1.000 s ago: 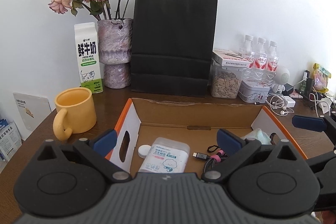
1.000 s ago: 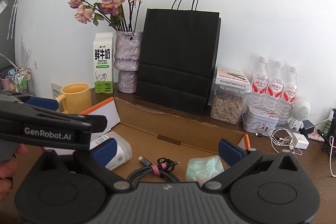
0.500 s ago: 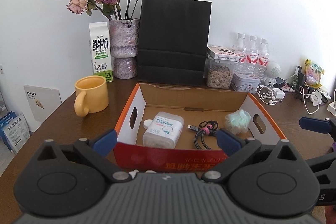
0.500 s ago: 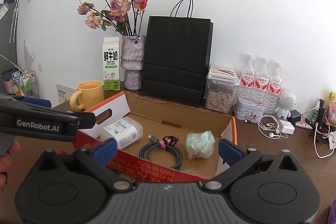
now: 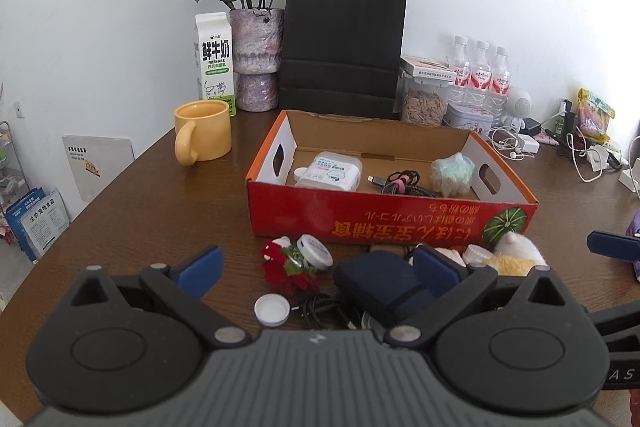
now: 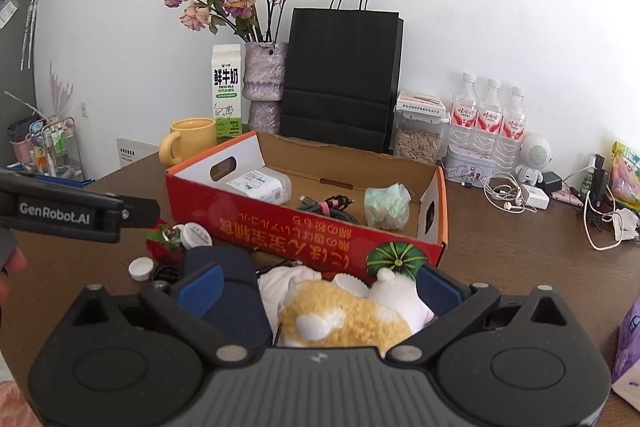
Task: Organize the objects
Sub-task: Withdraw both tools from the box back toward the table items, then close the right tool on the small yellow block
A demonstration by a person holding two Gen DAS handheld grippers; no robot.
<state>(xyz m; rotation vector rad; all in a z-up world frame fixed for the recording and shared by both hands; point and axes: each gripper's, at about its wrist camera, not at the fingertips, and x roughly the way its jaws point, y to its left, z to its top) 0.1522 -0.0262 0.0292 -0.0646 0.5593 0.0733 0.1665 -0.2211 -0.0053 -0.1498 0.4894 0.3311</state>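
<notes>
A red cardboard box (image 5: pixel 392 223) (image 6: pixel 304 231) stands mid-table and holds a wipes pack (image 5: pixel 330 171), a coiled cable (image 5: pixel 400 183) and a crumpled green wad (image 5: pixel 454 173). In front of it lie a red flower trinket (image 5: pixel 288 267), a white round tin (image 5: pixel 316 251), a white cap (image 5: pixel 272 310), a dark blue pouch (image 5: pixel 380 283) and a yellow-white plush toy (image 6: pixel 344 311). My left gripper (image 5: pixel 318 269) hovers open over this pile. My right gripper (image 6: pixel 319 287) is open, with the plush toy beneath and between its fingers, untouched.
Behind the box stand a yellow mug (image 5: pixel 204 137), a milk carton (image 5: pixel 214 61), a vase of dried roses (image 5: pixel 256 59), a black paper bag (image 5: pixel 344 43), a seed jar (image 5: pixel 424 103) and water bottles (image 5: pixel 480 71). Earphones and chargers (image 6: pixel 516 195) crowd the right; a purple packet (image 6: pixel 628 339) lies near right.
Both grippers have drawn back from above the box toward the near table edge. The loose pile in front of the box has come into view. Both stay open.
</notes>
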